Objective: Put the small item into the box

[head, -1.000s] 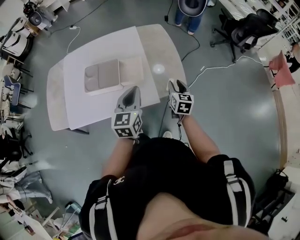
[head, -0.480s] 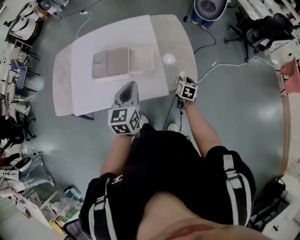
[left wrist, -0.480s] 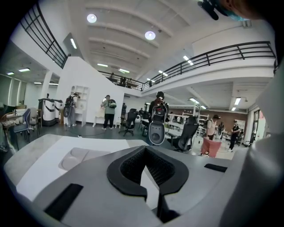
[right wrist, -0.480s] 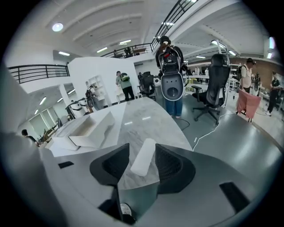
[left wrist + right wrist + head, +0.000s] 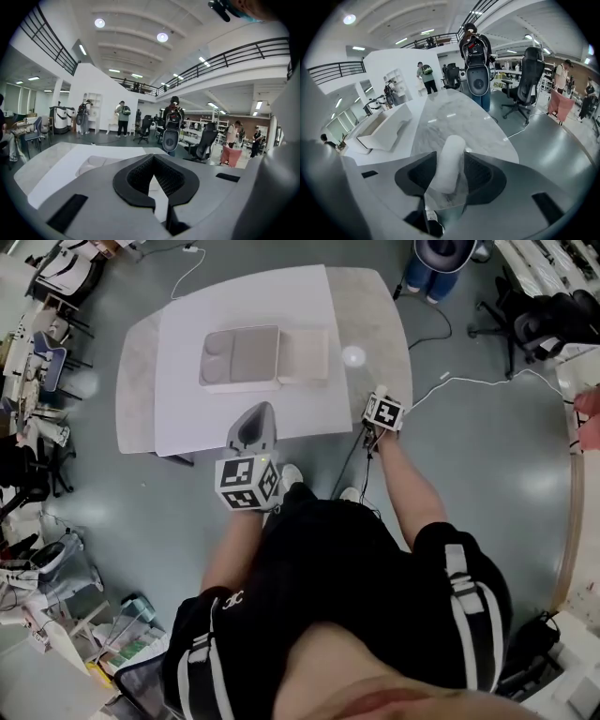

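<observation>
A small white cylinder (image 5: 445,176) lies on the marble table (image 5: 375,315) near its front right edge. My right gripper (image 5: 450,155) straddles it. The jaws have just been opening and stand wide, with the cylinder between them. In the head view that gripper (image 5: 377,395) hangs low at the table's right front corner, and the cylinder cannot be made out there. The open pale box (image 5: 253,359) rests on a white sheet (image 5: 187,390) further left, and the right gripper view shows the box (image 5: 384,126) too. My left gripper (image 5: 257,412) hovers at the sheet's front edge, and in its own view this gripper (image 5: 153,174) is shut and empty.
A person stands beyond the table's far right corner (image 5: 441,254). Office chairs (image 5: 553,315) and a white floor cable (image 5: 469,381) lie to the right. Cluttered desks and bags (image 5: 37,324) line the left side. My own feet are close under the front edge.
The right gripper has dropped lower and closer to the table's front right corner. The left gripper has shifted slightly along the sheet's front edge. The table now sits higher in the head view.
</observation>
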### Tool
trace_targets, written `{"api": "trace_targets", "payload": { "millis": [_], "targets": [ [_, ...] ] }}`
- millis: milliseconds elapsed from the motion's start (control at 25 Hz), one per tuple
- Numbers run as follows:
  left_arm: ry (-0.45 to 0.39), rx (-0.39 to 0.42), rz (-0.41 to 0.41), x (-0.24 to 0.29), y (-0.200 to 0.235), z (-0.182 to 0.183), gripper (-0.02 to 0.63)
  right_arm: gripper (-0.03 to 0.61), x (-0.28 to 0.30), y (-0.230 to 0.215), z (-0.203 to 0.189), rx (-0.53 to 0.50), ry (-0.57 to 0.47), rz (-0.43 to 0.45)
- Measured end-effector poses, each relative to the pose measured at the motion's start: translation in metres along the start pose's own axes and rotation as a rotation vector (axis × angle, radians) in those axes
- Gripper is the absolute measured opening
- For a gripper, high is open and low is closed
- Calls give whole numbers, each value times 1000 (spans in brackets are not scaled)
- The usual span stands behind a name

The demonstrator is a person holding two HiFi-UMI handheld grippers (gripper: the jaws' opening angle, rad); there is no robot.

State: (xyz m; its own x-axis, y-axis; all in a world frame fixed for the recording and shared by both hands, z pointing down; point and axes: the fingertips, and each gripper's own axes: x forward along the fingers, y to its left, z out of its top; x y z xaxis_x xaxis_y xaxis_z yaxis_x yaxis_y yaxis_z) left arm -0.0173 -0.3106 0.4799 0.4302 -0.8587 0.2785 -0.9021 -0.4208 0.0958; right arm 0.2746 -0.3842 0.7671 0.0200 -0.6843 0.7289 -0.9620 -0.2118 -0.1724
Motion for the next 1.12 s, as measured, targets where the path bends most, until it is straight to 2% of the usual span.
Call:
{"api": "trace_targets", "payload": {
  "millis": [200,400,480,600,840,1120],
  "targets": [
    [-6,-10,16,-1,10,1,5,144,10,21,-10,-6,50,46],
    [-11,-18,12,0,14,1,5,141,4,26,-10,-7,44,53],
    [-14,-21,7,3,14,2,5,140,0,16,4,-40,-12,8],
    [-19,-25,-3,7,12,3,5,140,-7,16,17,-59,-58,4],
    [-33,-31,-23,17,7,7,5,138,-30,30,49,-70,-159,60],
    [-54,-36,-42,26,5,14,5,138,-73,64,102,-137,-332,148]
  ]
}}
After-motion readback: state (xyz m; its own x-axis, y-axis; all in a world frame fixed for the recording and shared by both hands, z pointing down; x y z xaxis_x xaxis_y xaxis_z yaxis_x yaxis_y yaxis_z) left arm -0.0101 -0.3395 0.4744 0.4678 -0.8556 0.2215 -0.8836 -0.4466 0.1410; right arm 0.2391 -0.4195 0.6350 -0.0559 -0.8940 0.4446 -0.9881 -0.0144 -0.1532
